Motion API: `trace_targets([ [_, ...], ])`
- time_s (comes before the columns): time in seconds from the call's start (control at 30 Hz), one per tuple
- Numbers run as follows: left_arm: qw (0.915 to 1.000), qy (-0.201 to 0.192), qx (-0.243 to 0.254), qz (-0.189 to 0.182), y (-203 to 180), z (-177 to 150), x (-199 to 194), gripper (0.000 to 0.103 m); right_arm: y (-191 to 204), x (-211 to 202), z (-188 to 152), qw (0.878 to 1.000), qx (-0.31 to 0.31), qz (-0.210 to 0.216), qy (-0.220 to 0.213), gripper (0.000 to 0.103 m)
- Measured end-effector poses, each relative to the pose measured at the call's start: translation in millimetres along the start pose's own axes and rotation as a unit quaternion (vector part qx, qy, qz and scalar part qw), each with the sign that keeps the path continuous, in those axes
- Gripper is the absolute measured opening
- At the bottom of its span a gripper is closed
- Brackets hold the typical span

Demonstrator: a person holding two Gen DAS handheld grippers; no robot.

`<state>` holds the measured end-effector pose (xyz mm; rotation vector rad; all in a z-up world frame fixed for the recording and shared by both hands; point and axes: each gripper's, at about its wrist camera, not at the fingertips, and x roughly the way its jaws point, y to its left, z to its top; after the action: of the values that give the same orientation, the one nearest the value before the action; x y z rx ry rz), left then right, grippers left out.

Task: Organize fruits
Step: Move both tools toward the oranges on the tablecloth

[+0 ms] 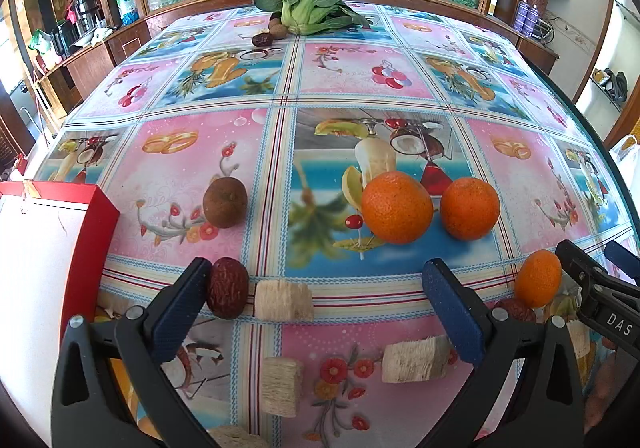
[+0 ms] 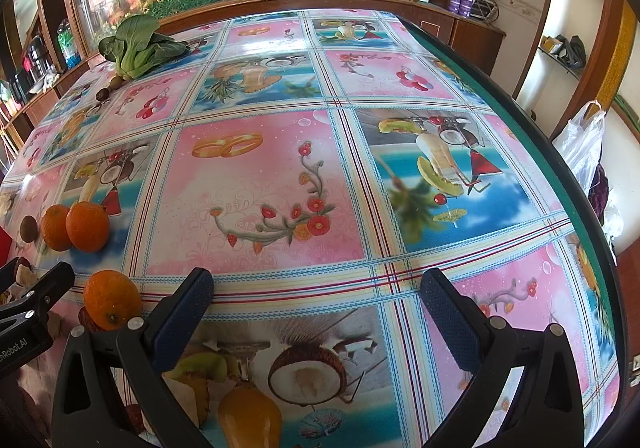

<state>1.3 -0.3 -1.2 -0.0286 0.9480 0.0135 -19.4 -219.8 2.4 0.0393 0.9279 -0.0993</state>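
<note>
In the left wrist view my left gripper (image 1: 322, 308) is open low over the table. A dark red date (image 1: 227, 287) lies just inside its left finger, beside a pale fibrous block (image 1: 284, 300). Two oranges (image 1: 396, 207) (image 1: 470, 208) and a brown round fruit (image 1: 225, 202) rest farther ahead. A smaller orange (image 1: 538, 279) sits at the right, close to my right gripper (image 1: 598, 262). In the right wrist view my right gripper (image 2: 318, 300) is open over bare tablecloth with nothing between its fingers. The small orange (image 2: 112, 298) lies just left of its left finger.
A red-and-white box (image 1: 92, 244) stands at the table's left edge. More pale blocks (image 1: 282, 386) (image 1: 416, 364) lie near me. Bok choy (image 1: 304, 4) with small brown fruits sits at the far end. The table's green edge (image 2: 552, 152) runs along the right, with a plastic bag (image 2: 580, 144) beyond.
</note>
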Motion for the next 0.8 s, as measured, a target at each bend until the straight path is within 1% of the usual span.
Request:
trace_targets([
  [0.03, 1.0000, 0.004, 0.004, -0.002, -0.1, 0.5, 0.1, 0.103, 0.0, -0.9, -0.5, 1.000, -0.001, 0.001, 0.001, 0.102],
  [0.07, 0.9997, 0.019, 0.013, -0.009, -0.5, 1.7, 0.2, 0.103, 3.3, -3.2, -0.3, 1.000, -0.003, 0.006, 0.003, 0.102],
  [0.1, 0.9992, 0.035, 0.017, -0.012, -0.3, 3.5, -0.1, 0.103, 3.2, -8.2, -1.7, 1.000, 0.000, 0.016, -0.004, 0.101],
  [0.13, 0.9990, 0.042, 0.010, -0.011, 1.3, 2.9, -2.6, 0.103, 2.5, -15.5, -3.2, 0.999, 0.004, 0.028, -0.020, 0.101],
  [0.2, 1.0000, 0.004, -0.006, -0.004, 3.7, -7.0, -24.2, 0.103, 1.8, -40.8, -9.1, 0.996, 0.010, 0.045, -0.070, 0.101],
  [0.23, 0.9997, -0.023, -0.004, 0.011, 4.8, -13.7, -43.0, 0.103, 2.2, -52.7, -13.4, 0.995, 0.008, 0.050, -0.091, 0.102],
  [0.27, 0.9991, -0.036, 0.000, 0.020, 5.9, -16.9, -54.4, 0.103, 3.4, -67.2, -20.2, 0.992, 0.003, 0.056, -0.111, 0.102],
  [0.33, 0.9964, -0.080, 0.007, 0.028, 13.9, -27.1, -96.3, 0.103, 7.7, -90.2, -32.3, 0.988, -0.012, 0.076, -0.132, 0.102],
  [0.37, 0.9947, -0.098, 0.004, 0.028, 19.9, -30.7, -109.9, 0.103, 9.0, -96.0, -35.9, 0.987, -0.016, 0.083, -0.138, 0.102],
  [0.43, 0.9883, -0.149, -0.018, 0.026, 35.3, -45.6, -149.8, 0.103, 16.6, -116.0, -47.3, 0.982, -0.032, 0.096, -0.159, 0.102],
  [0.5, 0.9830, -0.178, -0.040, 0.016, 47.5, -55.9, -172.8, 0.103, 25.6, -128.5, -51.5, 0.979, -0.042, 0.099, -0.171, 0.102],
  [0.53, 0.9799, -0.191, -0.056, 0.018, 54.1, -62.0, -183.6, 0.103, 30.1, -136.1, -54.1, 0.978, -0.043, 0.104, -0.176, 0.102],
  [0.57, 0.9788, -0.194, -0.063, 0.022, 57.0, -63.3, -187.2, 0.103, 32.9, -138.7, -52.5, 0.977, -0.044, 0.107, -0.177, 0.102],
  [0.6, 0.9783, -0.193, -0.068, 0.033, 59.9, -67.1, -192.2, 0.103, 36.9, -143.2, -53.3, 0.977, -0.045, 0.113, -0.177, 0.102],
  [0.7, 0.9809, -0.180, -0.042, 0.062, 59.2, -72.4, -193.5, 0.103, 46.4, -153.8, -53.0, 0.975, -0.057, 0.112, -0.183, 0.102],
  [0.8, 0.9812, -0.179, -0.025, 0.067, 55.9, -77.2, -196.9, 0.103, 51.7, -162.6, -56.0, 0.973, -0.070, 0.100, -0.196, 0.102],
])
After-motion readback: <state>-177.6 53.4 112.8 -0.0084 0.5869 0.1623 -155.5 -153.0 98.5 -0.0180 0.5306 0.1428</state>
